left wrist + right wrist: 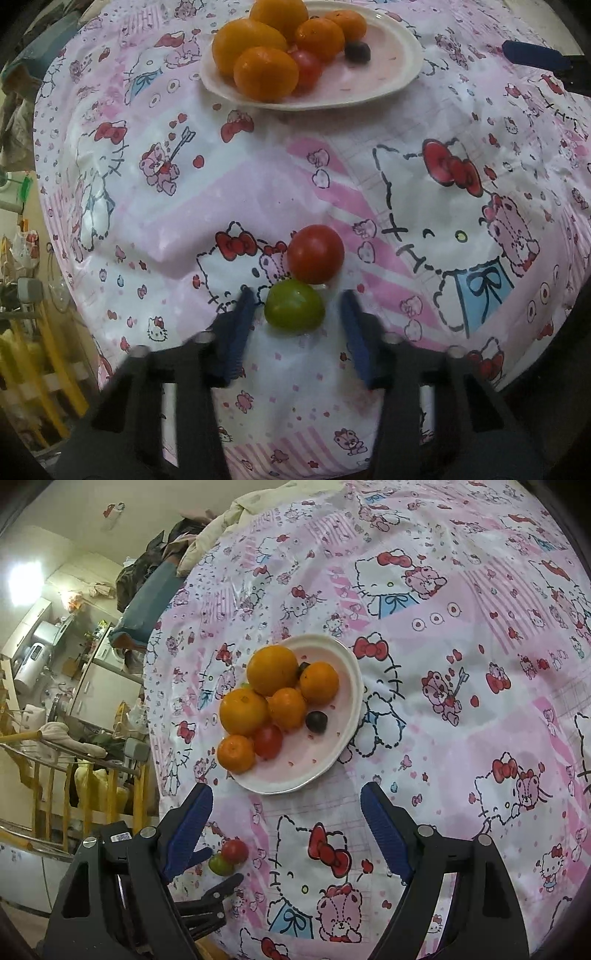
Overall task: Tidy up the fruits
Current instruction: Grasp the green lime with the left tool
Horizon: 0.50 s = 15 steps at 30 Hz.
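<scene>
The left gripper [295, 317] has its ribbed blue fingers [238, 332] spread on either side of a smooth, round green tomato [294, 304], neither pad clearly touching it. A glossy red tomato [315, 253] touches it at 12 o'clock. Both lie on a shiny cartoon-print cloth [406, 129]. Farther toward 12 o'clock sits a white oval plate [388, 88], its long axis running 9 to 3, holding oranges [266, 74], its far rim cut off. The right gripper [288, 812] hangs spread and empty, the plate [351, 686] at its 12 o'clock.
</scene>
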Available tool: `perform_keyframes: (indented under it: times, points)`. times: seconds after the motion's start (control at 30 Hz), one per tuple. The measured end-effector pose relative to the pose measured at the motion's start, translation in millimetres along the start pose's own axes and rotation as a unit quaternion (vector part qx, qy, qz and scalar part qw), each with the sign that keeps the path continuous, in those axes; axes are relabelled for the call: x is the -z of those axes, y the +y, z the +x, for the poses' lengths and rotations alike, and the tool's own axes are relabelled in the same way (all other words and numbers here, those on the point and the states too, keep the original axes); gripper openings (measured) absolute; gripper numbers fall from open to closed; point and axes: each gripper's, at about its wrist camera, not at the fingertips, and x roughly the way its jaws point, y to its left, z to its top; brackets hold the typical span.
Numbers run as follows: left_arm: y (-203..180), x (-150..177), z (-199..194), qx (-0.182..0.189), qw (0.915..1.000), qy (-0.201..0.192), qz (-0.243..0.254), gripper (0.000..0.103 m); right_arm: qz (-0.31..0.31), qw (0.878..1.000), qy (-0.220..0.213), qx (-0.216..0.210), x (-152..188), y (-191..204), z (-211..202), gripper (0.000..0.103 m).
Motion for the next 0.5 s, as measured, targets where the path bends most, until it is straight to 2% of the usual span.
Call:
perform_keyframes:
  times: [0.07,0.27,0.33,0.43,0.5]
  points:
    - [1,1,-1,0.002,1.0,0.002,-0.004,0.027,-0.002,1.0,0.0,0.0,-1,1,0,0.085]
    - [14,7,-6,0.007,0.9999,-0.002,-0.008,0.026,-0.008,1.0,0.01,-0.002,-1,5,6,0.085]
    - [20,8,-11,0.019,0.9996,-0.004,-0.019,0.026,-0.012,1.0,0.014,0.0,0,7,8,0.085]
    - [36,8,-35,0.047,0.9974,-0.029,-0.047,0.027,-0.018,1.0,0.02,0.005,3,8,12,0.085]
    - [54,7,-52,0.052,0.9937,-0.06,-0.079,0.027,-0.024,0.999,0.031,0.008,6,10,17,0.085]
